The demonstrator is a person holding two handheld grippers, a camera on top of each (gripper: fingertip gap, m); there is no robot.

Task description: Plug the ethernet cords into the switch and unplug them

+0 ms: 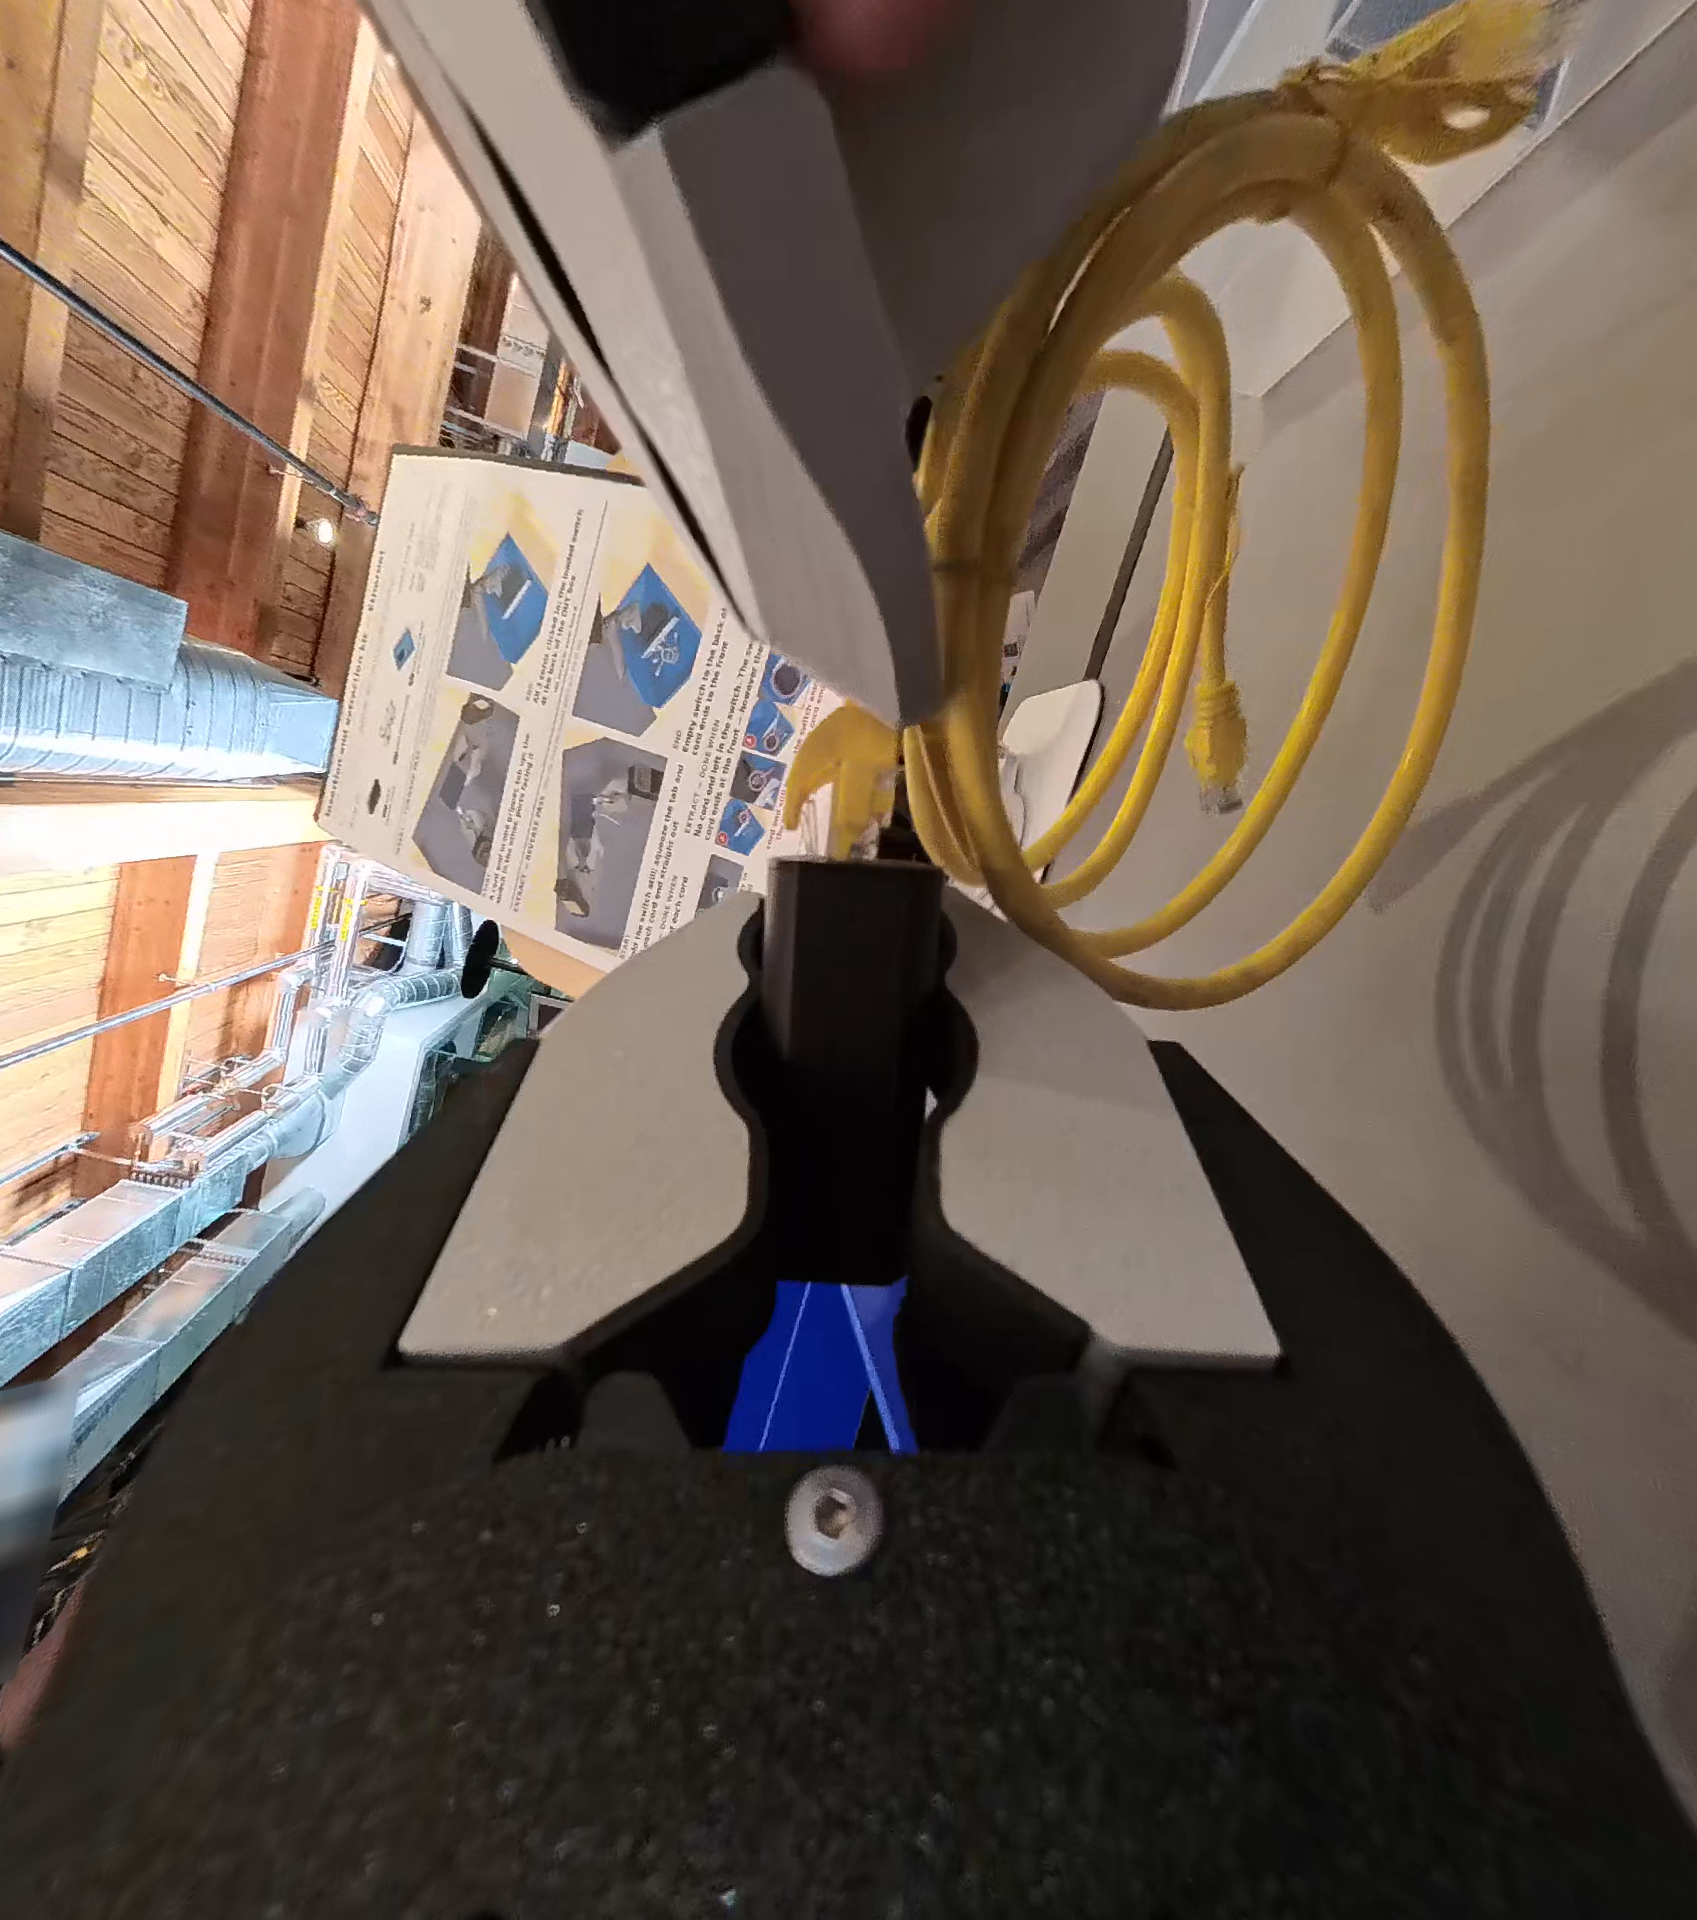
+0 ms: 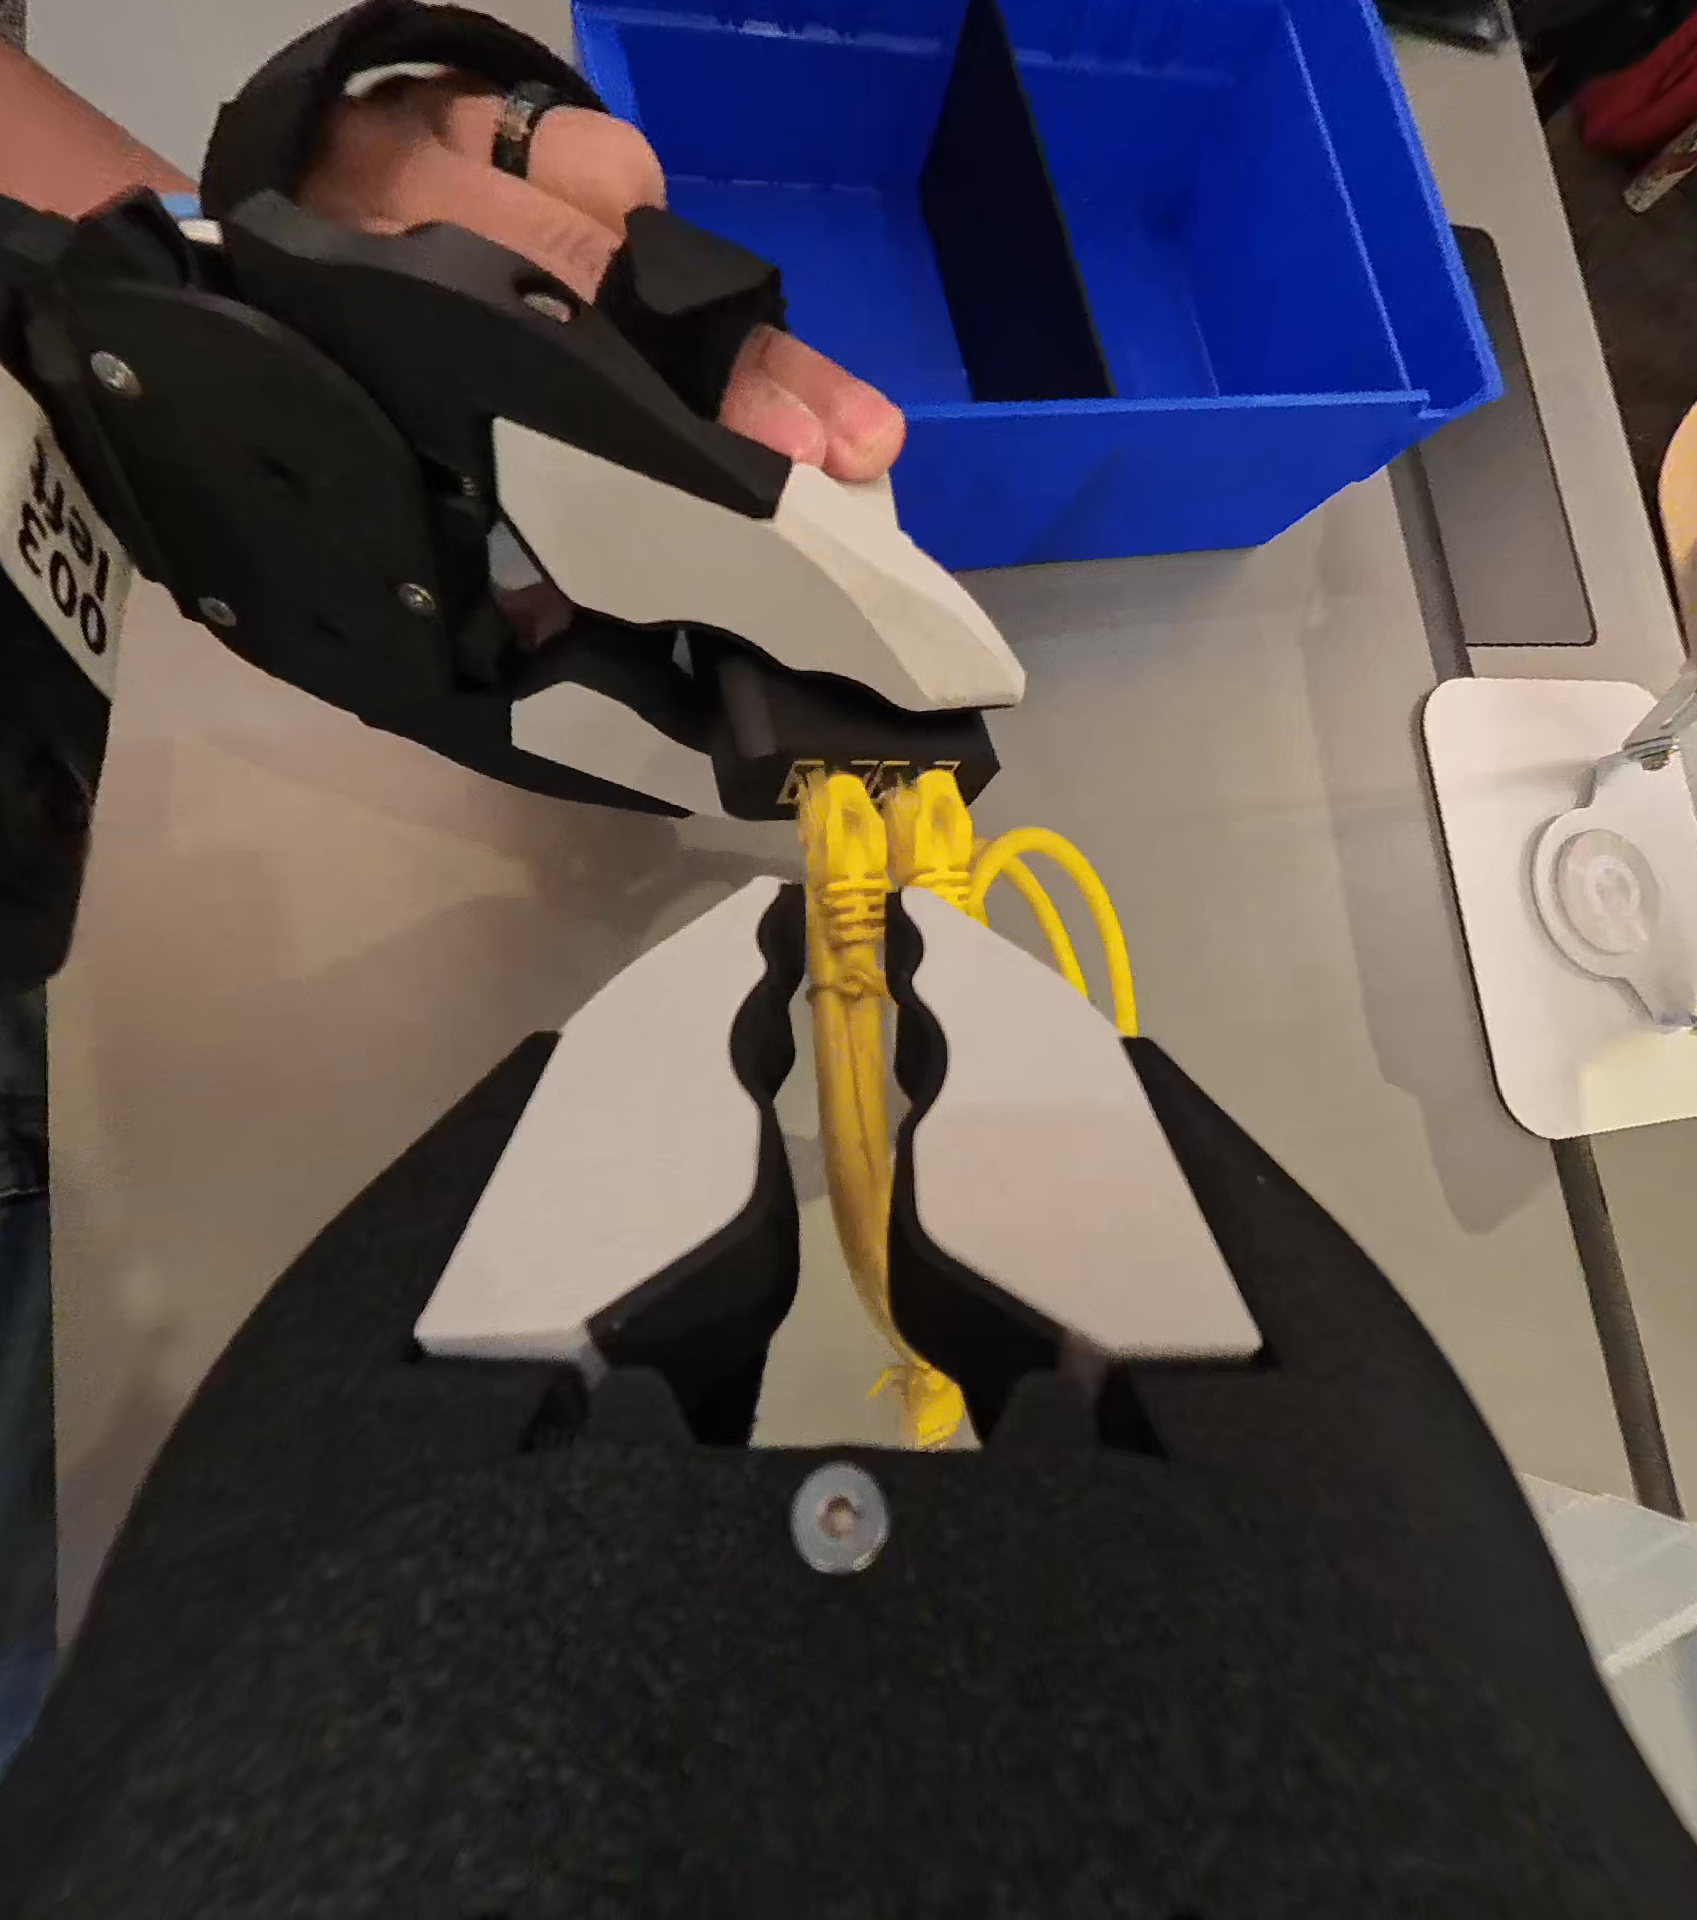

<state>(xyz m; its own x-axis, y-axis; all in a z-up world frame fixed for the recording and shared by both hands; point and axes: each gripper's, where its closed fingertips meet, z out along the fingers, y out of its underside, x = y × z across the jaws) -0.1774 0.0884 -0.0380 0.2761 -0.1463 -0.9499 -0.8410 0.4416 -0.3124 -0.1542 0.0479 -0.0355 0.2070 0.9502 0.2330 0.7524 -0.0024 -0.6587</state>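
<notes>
Your left gripper (image 2: 885, 727) squeezes the small black switch (image 2: 854, 769) and holds it up over the grey table (image 2: 1239, 727). Your right gripper (image 2: 849, 904) pinches 1 yellow cord (image 2: 849, 1091) just behind its plug. 2 yellow plugs (image 2: 885, 831) sit in the switch.

A pale grey tabletop (image 2: 304, 935) fills the foreground. Overhead, a ceiling of warm wooden planks (image 1: 96, 312) carries silver metal ducting (image 1: 75, 675) and thin rods. A small ceiling lamp (image 1: 322, 530) glows.
</notes>
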